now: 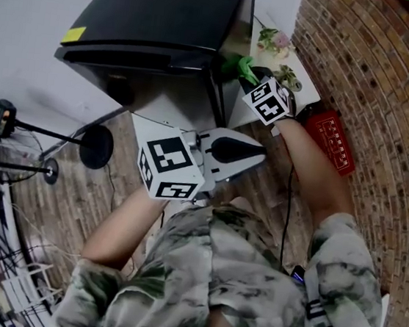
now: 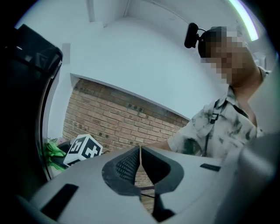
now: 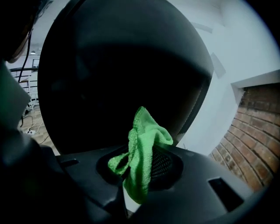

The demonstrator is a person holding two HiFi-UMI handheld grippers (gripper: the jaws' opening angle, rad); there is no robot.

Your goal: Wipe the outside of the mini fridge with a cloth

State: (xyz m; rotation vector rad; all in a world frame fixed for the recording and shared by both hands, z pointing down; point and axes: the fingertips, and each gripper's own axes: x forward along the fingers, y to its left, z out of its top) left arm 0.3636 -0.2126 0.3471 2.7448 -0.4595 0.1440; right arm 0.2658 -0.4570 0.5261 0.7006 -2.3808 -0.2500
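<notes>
1. The black mini fridge (image 1: 164,13) stood just ahead of the person, with the white wall behind it and the brick wall (image 1: 377,84) off to its right.
2. The green cloth (image 3: 142,144) was at the fridge's right front edge, close against the dark side panel. Whether it actually touched the panel was hard to tell in the dim right gripper view.
3. The right gripper (image 3: 141,175) had its jaws clamped on the cloth, and a bunched fold stood up above them.
4. The left gripper (image 2: 140,151) hung near the person's body, its jaws pressed together with nothing between them.
5. The wipe seemed to be at the side panel. No surface showed signs of cleaning, so the top, door and far side probably remained.
</notes>
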